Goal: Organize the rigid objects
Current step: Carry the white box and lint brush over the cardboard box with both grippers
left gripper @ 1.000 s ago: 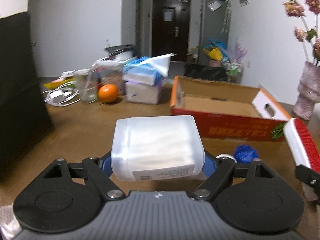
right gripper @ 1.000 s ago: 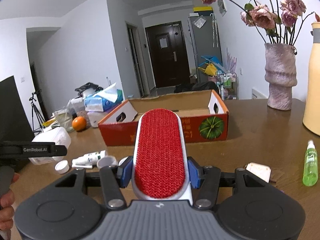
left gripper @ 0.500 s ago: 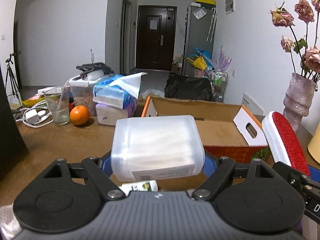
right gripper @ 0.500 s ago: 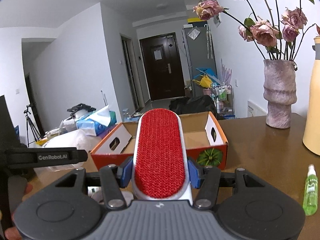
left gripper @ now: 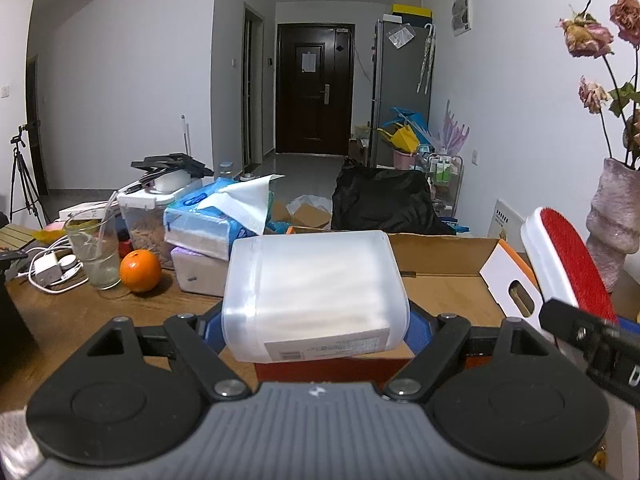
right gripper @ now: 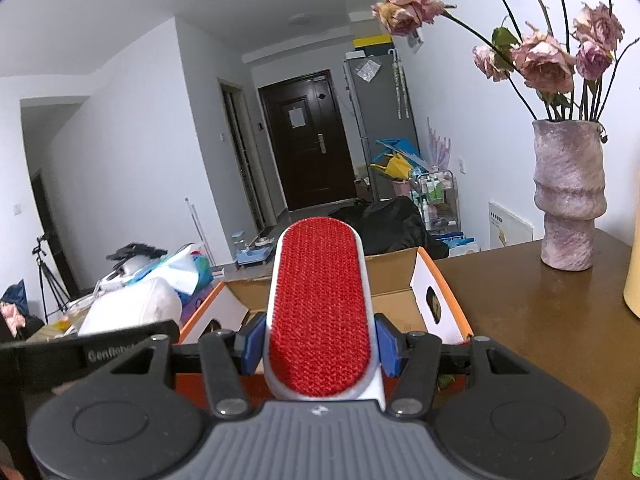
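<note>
From the left wrist view, your left gripper (left gripper: 316, 322) is clamped on a translucent plastic container (left gripper: 316, 292), held above the near wall of the open cardboard box (left gripper: 448, 256). The pads bite its two side walls low down. It's smooth and probably light, so the walls may flex and slip; keep the grip near the stiffer bottom edge by the label. What's inside is too cloudy to tell, maybe cotton swabs.

From the right wrist view, your right gripper (right gripper: 320, 344) is clenched on a lint brush (right gripper: 320, 308), red pile facing up, poised over the same box. The blue pads press its hard white plastic rim, which is the right place: rigid, narrow, light, and unlikely to crush
</note>
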A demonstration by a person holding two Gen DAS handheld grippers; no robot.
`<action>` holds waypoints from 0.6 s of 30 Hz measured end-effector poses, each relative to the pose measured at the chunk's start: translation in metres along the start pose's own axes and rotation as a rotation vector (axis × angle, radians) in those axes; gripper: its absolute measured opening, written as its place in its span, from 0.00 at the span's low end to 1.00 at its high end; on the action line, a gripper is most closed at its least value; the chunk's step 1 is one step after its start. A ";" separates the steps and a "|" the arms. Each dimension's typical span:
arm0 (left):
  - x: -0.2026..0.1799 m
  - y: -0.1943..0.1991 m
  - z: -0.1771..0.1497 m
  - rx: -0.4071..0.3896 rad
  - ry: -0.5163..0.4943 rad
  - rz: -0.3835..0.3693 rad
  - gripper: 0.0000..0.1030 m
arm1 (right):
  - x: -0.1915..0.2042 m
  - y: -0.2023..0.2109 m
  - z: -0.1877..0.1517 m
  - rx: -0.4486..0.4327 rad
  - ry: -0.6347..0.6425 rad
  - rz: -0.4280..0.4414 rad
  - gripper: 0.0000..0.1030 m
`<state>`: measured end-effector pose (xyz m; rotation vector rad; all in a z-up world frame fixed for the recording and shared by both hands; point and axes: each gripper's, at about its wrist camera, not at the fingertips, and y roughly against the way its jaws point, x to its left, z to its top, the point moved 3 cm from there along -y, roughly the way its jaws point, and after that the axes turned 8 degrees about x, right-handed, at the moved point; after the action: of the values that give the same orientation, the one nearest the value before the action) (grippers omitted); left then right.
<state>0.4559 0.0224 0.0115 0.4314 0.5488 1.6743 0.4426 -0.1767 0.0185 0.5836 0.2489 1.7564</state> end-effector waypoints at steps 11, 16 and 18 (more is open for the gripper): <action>-0.011 -0.053 0.021 0.020 -0.016 0.023 0.82 | -0.010 -0.051 0.029 0.023 -0.047 -0.031 0.53; -0.013 -0.075 0.029 0.031 -0.022 0.034 0.82 | -0.013 -0.076 0.038 0.051 -0.053 -0.042 0.53; -0.014 -0.083 0.032 0.038 -0.026 0.037 0.82 | -0.014 -0.087 0.041 0.063 -0.051 -0.049 0.53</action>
<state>0.5436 0.0227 -0.0100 0.4931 0.5564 1.6938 0.5389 -0.1718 0.0100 0.6619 0.2816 1.6887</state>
